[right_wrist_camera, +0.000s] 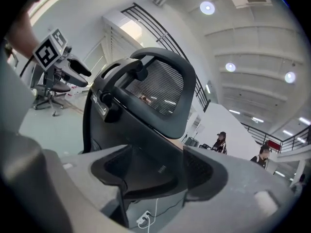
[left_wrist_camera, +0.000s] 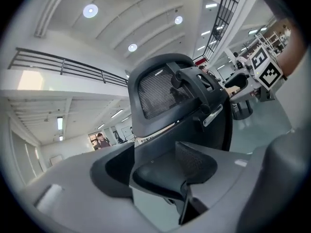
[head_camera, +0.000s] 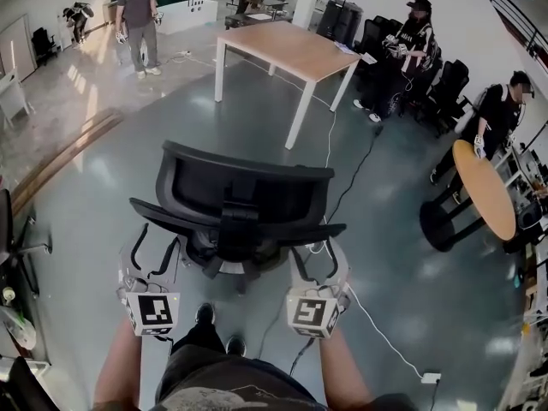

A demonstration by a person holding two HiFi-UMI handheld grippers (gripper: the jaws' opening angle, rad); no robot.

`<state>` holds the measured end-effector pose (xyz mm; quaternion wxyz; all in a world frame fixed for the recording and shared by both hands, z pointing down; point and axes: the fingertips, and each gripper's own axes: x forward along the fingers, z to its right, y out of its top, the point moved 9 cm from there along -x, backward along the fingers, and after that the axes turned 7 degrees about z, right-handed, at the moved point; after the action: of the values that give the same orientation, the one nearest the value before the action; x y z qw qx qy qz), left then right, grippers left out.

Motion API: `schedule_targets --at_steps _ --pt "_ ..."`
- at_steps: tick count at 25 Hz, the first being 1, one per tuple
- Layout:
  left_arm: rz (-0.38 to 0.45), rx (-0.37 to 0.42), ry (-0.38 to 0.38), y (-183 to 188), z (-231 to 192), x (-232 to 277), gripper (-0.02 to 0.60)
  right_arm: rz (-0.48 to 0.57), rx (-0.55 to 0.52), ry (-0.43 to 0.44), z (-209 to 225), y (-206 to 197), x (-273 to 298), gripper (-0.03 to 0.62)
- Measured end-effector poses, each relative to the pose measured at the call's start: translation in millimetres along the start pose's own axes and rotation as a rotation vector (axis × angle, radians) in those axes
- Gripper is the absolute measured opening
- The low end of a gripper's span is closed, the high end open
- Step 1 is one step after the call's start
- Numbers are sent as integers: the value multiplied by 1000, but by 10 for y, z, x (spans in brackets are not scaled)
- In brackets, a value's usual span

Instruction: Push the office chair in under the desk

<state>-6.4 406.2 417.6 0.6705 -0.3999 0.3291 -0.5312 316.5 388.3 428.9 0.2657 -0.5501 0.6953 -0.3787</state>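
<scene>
**Office chair on open floor, tongs wide at both armrests**

1. Surface and room. The floor (head_camera: 103, 169) is glossy grey and reflects the ceiling lights. A rectangular desk (head_camera: 287, 48) with a wooden top and white legs stands at the far side of the open area. A round wooden table (head_camera: 484, 187) on a black base stands to the right. Several people stand or sit along the walls. A white cable (head_camera: 330, 135) runs across the floor from the desk towards a power strip (head_camera: 431, 378).

2. Task item. The black office chair (head_camera: 244, 199) stands on the open floor, well apart from the desk and not under it. Its mesh backrest faces the operator.

3. Left tongs (head_camera: 158, 240). The jaws stand wide. The left gripper view shows the chair's left armrest (left_wrist_camera: 165, 171) lying between them, unclamped.

4. Right tongs (head_camera: 318, 255). The jaws stand wide. The right gripper view shows the right armrest (right_wrist_camera: 146, 178) lying between them, also unclamped.

5. Both tongs sit just behind the chair, one at each side of the backrest.
</scene>
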Motion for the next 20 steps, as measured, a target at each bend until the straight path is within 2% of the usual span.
schedule_targets --at_steps 8,12,20 --pt "-52 241 -13 -217 -58 201 353 -76 -216 -52 24 -97 150 330" --pt "-79 351 -13 -277 -68 342 380 -102 -264 -56 50 -134 253 330" --pt "-95 451 13 -361 -131 527 377 -116 -326 -50 59 -217 348 330"
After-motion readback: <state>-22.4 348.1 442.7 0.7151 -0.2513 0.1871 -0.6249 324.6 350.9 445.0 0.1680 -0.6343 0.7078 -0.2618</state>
